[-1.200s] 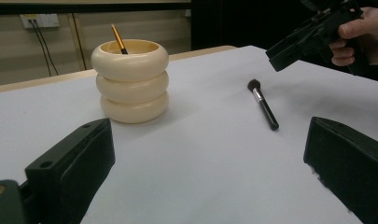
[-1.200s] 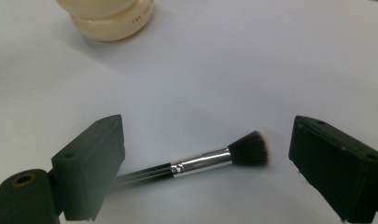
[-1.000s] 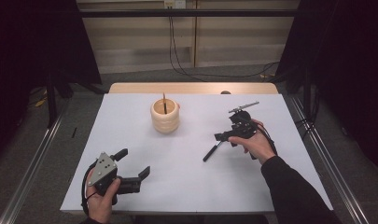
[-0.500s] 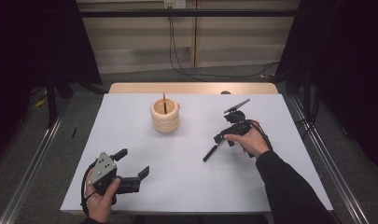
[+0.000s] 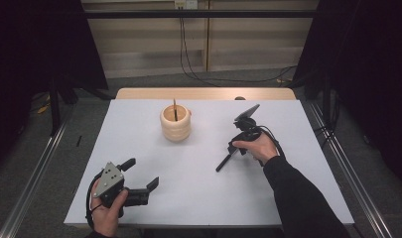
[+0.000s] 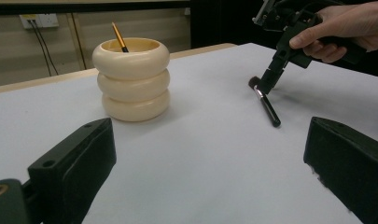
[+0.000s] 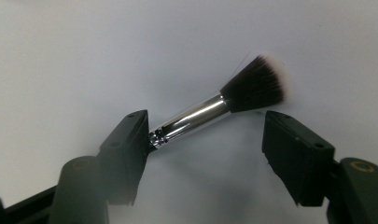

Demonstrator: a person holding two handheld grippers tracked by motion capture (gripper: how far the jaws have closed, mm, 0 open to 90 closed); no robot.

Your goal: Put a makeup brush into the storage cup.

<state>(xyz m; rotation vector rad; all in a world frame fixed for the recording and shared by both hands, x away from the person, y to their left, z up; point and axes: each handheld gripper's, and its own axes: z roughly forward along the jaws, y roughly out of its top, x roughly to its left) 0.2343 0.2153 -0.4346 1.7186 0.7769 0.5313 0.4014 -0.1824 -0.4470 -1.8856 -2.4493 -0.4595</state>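
- My right hand-held gripper (image 7: pixel 203 140) has been closing its jaws around the makeup brush (image 7: pixel 214 109), not yet clamped.
- The brush lies on the white tabletop (image 5: pixel 188 188).
- My left hand-held gripper (image 5: pixel 141 176) sits released.

Table (image 5: pixel 139 148) with a white top; a bare wooden strip shows along its far edge. Cream ribbed holder (image 5: pixel 175 123) stands upright toward the far edge, left of centre. Black-handled makeup brush (image 5: pixel 223 163) lies flat right of centre, well apart from the holder, its bristle end toward the far edge.
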